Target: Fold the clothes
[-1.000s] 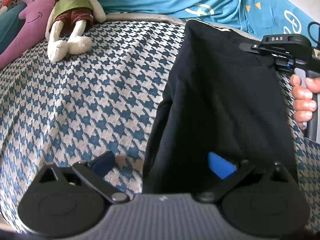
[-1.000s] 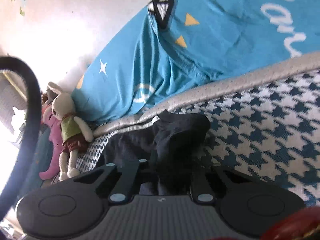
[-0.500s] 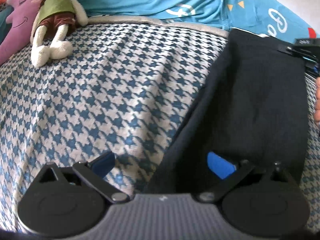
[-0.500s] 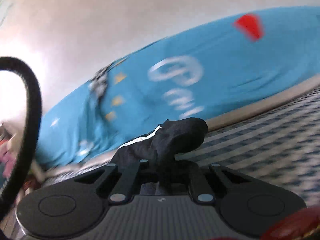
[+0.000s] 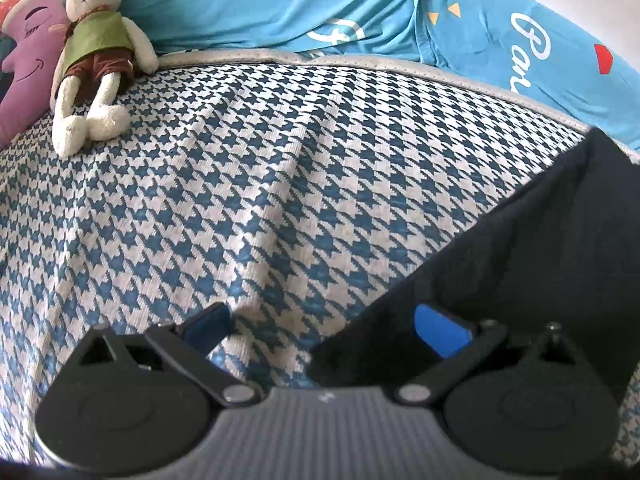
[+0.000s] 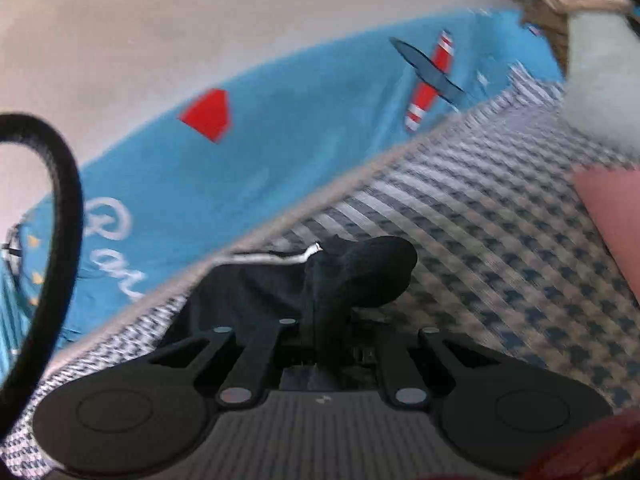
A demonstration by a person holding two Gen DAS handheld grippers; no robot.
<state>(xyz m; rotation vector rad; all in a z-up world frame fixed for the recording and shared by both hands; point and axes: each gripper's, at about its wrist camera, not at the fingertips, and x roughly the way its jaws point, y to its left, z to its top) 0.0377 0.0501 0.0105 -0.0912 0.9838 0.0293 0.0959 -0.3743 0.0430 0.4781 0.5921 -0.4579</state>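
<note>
Black cloth, the garment point(image 5: 532, 248), lies on the houndstooth cover point(image 5: 240, 200) and runs from the near right of the left claw point(image 5: 320, 328) up and away toward the blue sheet point(image 5: 320, 12). This claw stands wide open: its right pad point(image 5: 440, 336) rests over the near corner of the garment, its left pad point(image 5: 208, 326) over bare cover, and nothing is pinched between them.

In the right wrist view the right claw point(image 6: 320, 320) is closed on a bunch of the same garment point(image 6: 360, 272), which bulges out just past the fingertips; a white stripe point(image 6: 276, 258) shows to the left of the bunch. The picture is blurred, so the hand seems to be in motion.

The step in hand looks like carrying one end of the garment across for a fold. To do it well, I would keep the right grip firm and the cloth low, so that it drapes flat and does not twist. The left claw should press or pinch the near corner, otherwise the whole piece may slide with the pull. The edges should meet before release. A toy rabbit point(image 5: 92, 56) sits far up-left, well apart from the work.
</note>
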